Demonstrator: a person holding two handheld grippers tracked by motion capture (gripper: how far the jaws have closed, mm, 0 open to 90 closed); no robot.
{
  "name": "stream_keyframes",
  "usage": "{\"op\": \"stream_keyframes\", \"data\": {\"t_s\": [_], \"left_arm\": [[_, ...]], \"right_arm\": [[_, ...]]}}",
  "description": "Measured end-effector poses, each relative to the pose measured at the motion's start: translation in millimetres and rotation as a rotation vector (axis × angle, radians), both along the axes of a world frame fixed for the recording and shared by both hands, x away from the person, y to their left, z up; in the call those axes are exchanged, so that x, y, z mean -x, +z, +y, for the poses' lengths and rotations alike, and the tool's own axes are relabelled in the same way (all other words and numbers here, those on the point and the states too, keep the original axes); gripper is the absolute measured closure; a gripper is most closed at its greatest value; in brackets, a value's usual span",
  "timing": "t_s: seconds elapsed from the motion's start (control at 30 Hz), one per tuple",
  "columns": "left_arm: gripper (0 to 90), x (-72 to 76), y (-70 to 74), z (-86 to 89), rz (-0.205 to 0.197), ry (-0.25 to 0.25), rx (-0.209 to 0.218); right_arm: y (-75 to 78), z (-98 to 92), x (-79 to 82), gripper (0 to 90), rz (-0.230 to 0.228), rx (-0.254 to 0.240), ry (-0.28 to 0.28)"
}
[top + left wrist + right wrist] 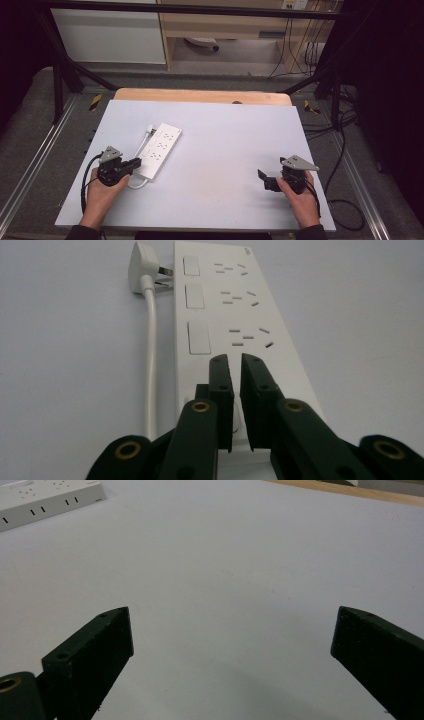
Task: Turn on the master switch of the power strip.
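In the lower left of the high view my left gripper (134, 164) sits with its tips at the near end of the long white plastic power strip (161, 149), which lies left of centre on the pale grey table mat (225, 150). The strip's long axis runs from my jaws up and to the right, towards the middle of the frame. In the left gripper view the strip (235, 325) stretches straight away from me up the picture, so my jaws point right along its length. Those jaws are nearly closed, with a thin slit between them and nothing pinched there (they hover over the strip's near end, and I cannot tell whether they touch it). Left of the strip in that view its white cord (150, 355) runs parallel to it, ending in a white plug (141, 266) lying at the upper left, just beside the strip's far end.

Far over in the lower right of the high view, my right gripper (265, 179) rests well apart from the strip. Its jaws gape wide and empty over bare mat, and the strip (45, 500) peeks into the upper left corner of the right gripper view. I judge the left hand the nearer by far, so any coming move on the strip falls to it.
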State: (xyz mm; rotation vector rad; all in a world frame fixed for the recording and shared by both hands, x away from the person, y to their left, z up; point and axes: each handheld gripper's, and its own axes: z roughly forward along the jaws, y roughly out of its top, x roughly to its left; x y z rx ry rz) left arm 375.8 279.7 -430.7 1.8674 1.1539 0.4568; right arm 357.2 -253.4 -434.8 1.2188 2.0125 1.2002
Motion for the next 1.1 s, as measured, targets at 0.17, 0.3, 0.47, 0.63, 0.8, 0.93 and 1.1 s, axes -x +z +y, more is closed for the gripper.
{"op": "stream_keyframes", "data": {"t_s": [0.17, 0.3, 0.47, 0.63, 0.8, 0.93, 1.1], "left_arm": [[81.1, 0.5, 1.5, 0.1, -0.017, -0.004, 0.014], [76.7, 0.6, 2.1, -0.3, -0.029, -0.003, 0.025], [67.2, 0.6, 3.3, 0.4, -0.051, 0.008, 0.045], [57.3, 1.4, 4.9, 0.4, -0.082, 0.012, 0.073], [53.0, 1.5, 5.5, -0.2, -0.091, 0.011, 0.082], [50.7, 1.6, 6.0, -1.1, -0.094, 0.002, 0.089], [46.6, 2.2, 7.2, -1.5, -0.108, -0.006, 0.1]], "right_arm": [[0.0, 0.0, -0.1, 3.8, 0.0, 0.001, 0.0], [-0.1, 0.3, -0.1, 3.8, 0.001, 0.001, 0.002], [-0.2, 0.4, -0.1, 3.8, 0.003, 0.0, 0.002], [-0.4, 0.5, -0.2, 3.8, 0.002, 0.002, 0.004], [-0.6, 0.3, -0.4, 3.8, 0.003, 0.001, 0.003], [-0.7, 0.4, -0.5, 3.7, 0.003, 0.002, 0.004], [-0.8, 0.4, -0.5, 3.7, 0.004, 0.001, 0.004]]}}
